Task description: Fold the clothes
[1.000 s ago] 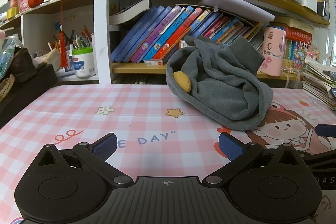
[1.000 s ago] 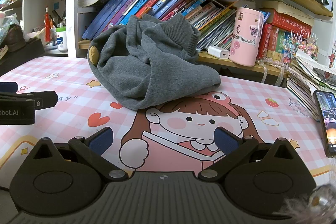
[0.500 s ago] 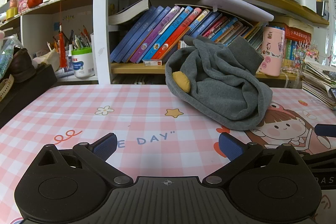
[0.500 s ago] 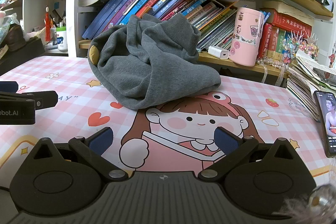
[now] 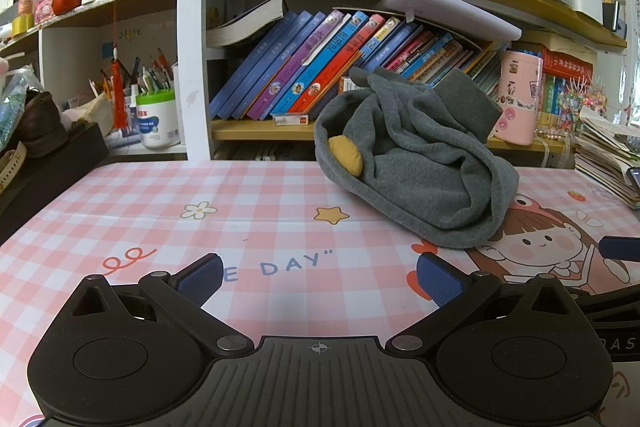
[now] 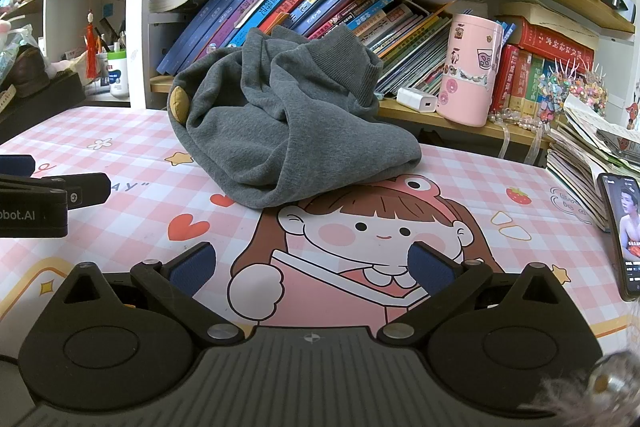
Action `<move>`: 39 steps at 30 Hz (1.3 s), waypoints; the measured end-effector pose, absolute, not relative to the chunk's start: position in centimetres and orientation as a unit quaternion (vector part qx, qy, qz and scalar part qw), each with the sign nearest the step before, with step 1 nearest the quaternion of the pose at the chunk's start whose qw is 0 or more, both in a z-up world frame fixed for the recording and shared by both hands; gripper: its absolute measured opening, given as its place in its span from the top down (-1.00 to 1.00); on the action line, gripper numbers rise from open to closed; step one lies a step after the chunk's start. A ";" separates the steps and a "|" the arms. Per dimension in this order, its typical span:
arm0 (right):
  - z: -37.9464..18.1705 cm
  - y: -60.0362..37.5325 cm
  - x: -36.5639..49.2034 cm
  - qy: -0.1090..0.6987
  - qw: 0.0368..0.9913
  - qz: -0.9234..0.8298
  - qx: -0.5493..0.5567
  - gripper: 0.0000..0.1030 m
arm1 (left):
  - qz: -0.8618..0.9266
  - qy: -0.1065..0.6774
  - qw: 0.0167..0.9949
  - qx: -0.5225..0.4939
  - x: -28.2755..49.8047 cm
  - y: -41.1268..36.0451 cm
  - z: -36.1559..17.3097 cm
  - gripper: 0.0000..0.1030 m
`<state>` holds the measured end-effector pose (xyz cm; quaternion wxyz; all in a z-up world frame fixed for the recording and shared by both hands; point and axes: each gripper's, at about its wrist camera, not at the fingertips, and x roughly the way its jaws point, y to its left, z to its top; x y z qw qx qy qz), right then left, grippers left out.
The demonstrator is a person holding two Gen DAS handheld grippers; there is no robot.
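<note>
A grey sweatshirt [image 5: 424,163] lies crumpled in a heap on the pink checked table mat [image 5: 240,195], with a ribbed cuff sticking up and a yellow patch on its left side. It also shows in the right wrist view [image 6: 296,131]. My left gripper [image 5: 318,281] is open and empty, low over the mat, short of the heap and to its left. My right gripper [image 6: 312,263] is open and empty over the cartoon girl print, in front of the heap. The left gripper's side shows at the left edge of the right wrist view [image 6: 48,199].
A bookshelf [image 5: 360,67] with slanted books stands right behind the table. A pink tumbler [image 6: 470,71] and a white charger [image 6: 418,99] sit on its low shelf. A paper stack [image 6: 588,155] and a lit phone [image 6: 624,227] lie at the right. A black box [image 5: 44,175] is at the left.
Both grippers have stayed almost still and open. The left wrist view has crept very slightly. The picture on the phone screen has changed.
</note>
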<state>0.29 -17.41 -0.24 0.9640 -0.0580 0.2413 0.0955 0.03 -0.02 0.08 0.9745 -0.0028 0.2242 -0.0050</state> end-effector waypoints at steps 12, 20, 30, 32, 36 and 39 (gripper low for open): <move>-0.2 -17.4 0.3 0.243 0.963 0.097 -0.058 -1.00 | -0.004 0.226 0.974 -0.004 0.1 0.1 0.1 -1.00; -0.3 -17.3 0.4 0.243 0.963 0.097 -0.060 -1.00 | -0.005 0.224 0.975 -0.003 0.1 0.1 0.1 -1.00; -0.3 -17.3 0.3 0.245 0.963 0.098 -0.061 -1.00 | -0.006 0.224 0.975 -0.003 0.0 0.1 0.1 -1.00; -0.3 -17.3 0.4 0.246 0.962 0.098 -0.062 -1.00 | -0.007 0.224 0.975 -0.003 0.0 0.1 0.1 -1.00; -0.4 -17.2 0.5 0.248 0.962 0.098 -0.063 -1.00 | -0.009 0.223 0.975 -0.003 0.0 0.2 0.1 -1.00; -0.4 -17.2 0.5 0.248 0.962 0.099 -0.063 -1.00 | -0.010 0.222 0.975 -0.003 0.0 0.2 0.1 -1.00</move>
